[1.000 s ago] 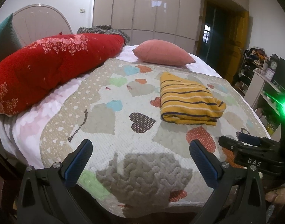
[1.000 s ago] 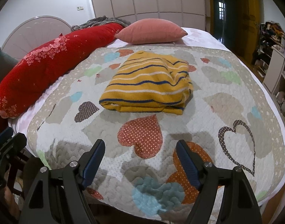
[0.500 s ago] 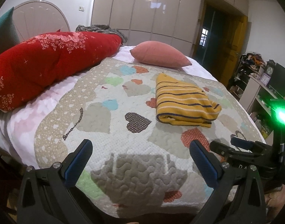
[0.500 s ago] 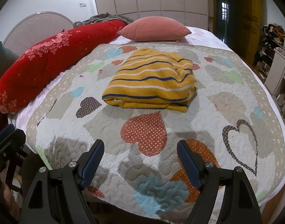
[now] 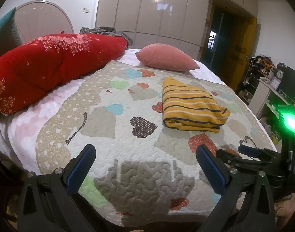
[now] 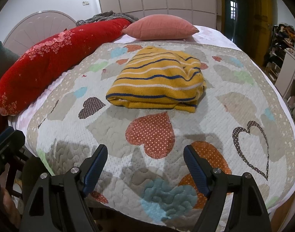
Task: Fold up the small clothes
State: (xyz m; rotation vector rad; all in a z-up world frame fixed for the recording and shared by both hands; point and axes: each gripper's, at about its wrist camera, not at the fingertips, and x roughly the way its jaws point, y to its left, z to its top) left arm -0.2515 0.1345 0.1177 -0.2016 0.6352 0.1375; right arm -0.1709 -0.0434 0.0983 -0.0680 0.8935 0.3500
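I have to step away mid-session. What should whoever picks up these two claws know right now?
Left claw: open, empty, at the near edge of the quilt.
Right claw: open, empty, also at the near edge.
The yellow striped garment lies folded into a compact bundle mid-quilt, in front of the pink pillow; neither claw touches it.
Left to do: the fold looks finished; no other small clothes are laid out on the quilt.

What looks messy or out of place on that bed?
Little stands out. The striped top lies folded on the quilt, though its right end is bunched and lumpy rather than flat. A grey garment lies crumpled behind the red bolster. Both tongs, left and right, are open and empty.
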